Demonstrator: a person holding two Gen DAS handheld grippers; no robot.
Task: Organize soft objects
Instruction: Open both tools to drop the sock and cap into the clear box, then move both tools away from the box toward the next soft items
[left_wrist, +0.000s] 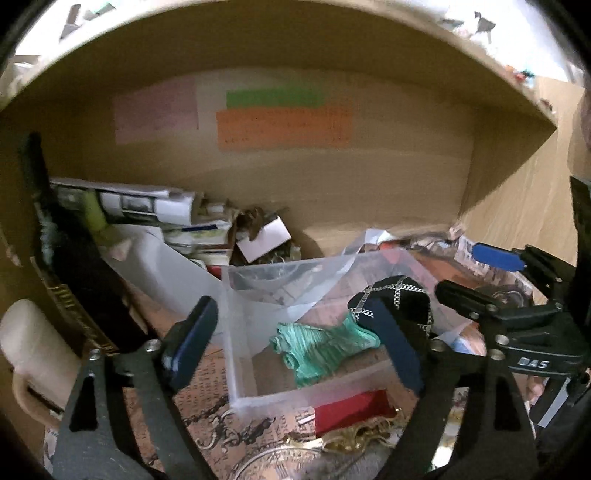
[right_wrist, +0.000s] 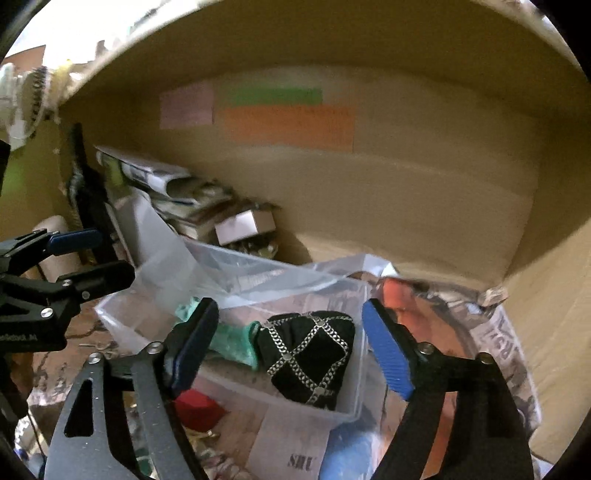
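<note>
A clear plastic bin (left_wrist: 236, 369) stands on a cluttered shelf; it also shows in the right wrist view (right_wrist: 354, 406). In it lie a green knitted cloth (left_wrist: 317, 350) and a black pouch with silver chain crosses (left_wrist: 402, 299). Both show in the right wrist view, the cloth (right_wrist: 232, 341) left of the pouch (right_wrist: 310, 358). My left gripper (left_wrist: 295, 350) is open over the bin, empty. My right gripper (right_wrist: 288, 350) is open just above the pouch, not touching it. It appears at the right of the left wrist view (left_wrist: 476, 273).
A clear plastic bag (right_wrist: 221, 273) drapes over the bin's back. Rolled papers (left_wrist: 147, 203) and small boxes (left_wrist: 266, 236) pile at the back left. A red box (left_wrist: 351, 410) lies before the bin. A cream roll (left_wrist: 33, 339) stands left. Shelf walls enclose all sides.
</note>
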